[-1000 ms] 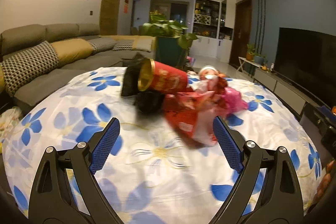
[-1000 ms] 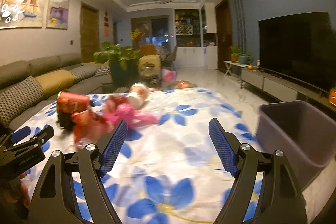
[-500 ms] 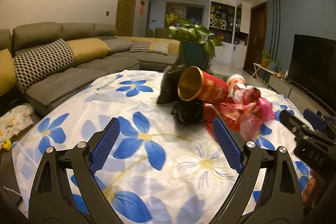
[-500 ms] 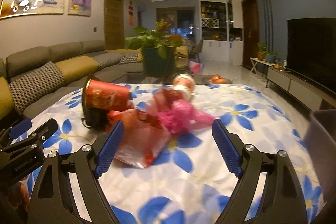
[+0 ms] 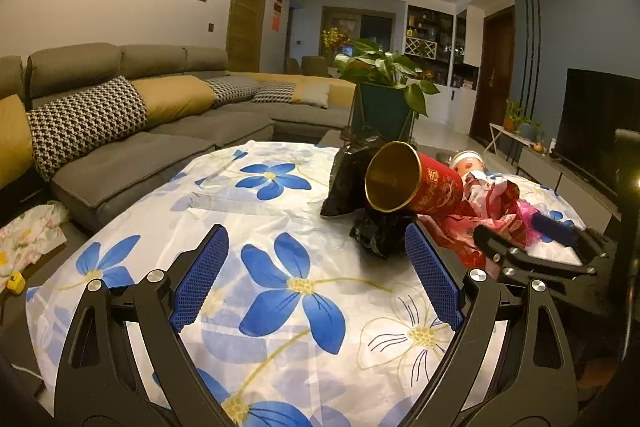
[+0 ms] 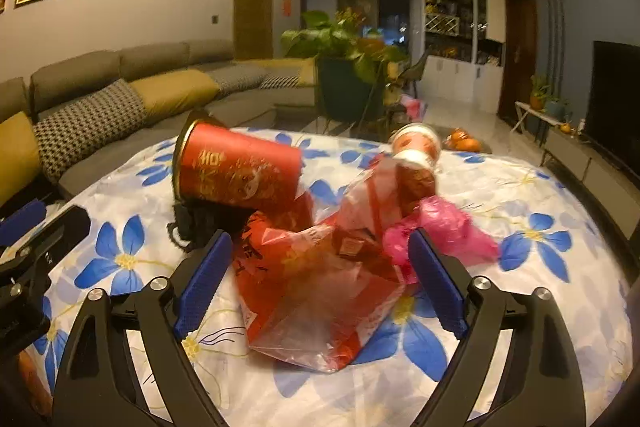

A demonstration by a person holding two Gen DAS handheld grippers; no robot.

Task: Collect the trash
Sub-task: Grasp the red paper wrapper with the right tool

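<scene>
Approach step: both my claws gape empty; red plastic wrapper lies between my right claw's fingers, needing closure.

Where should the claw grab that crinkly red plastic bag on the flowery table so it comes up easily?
Probably the raised, crumpled middle of the red plastic bag, coming straight in from the near side. The right claw is open with the bag lying between its fingers, and the bunched folds there stand up off the tablecloth, while the clear near edge lies flat and would likely slip out.
</scene>
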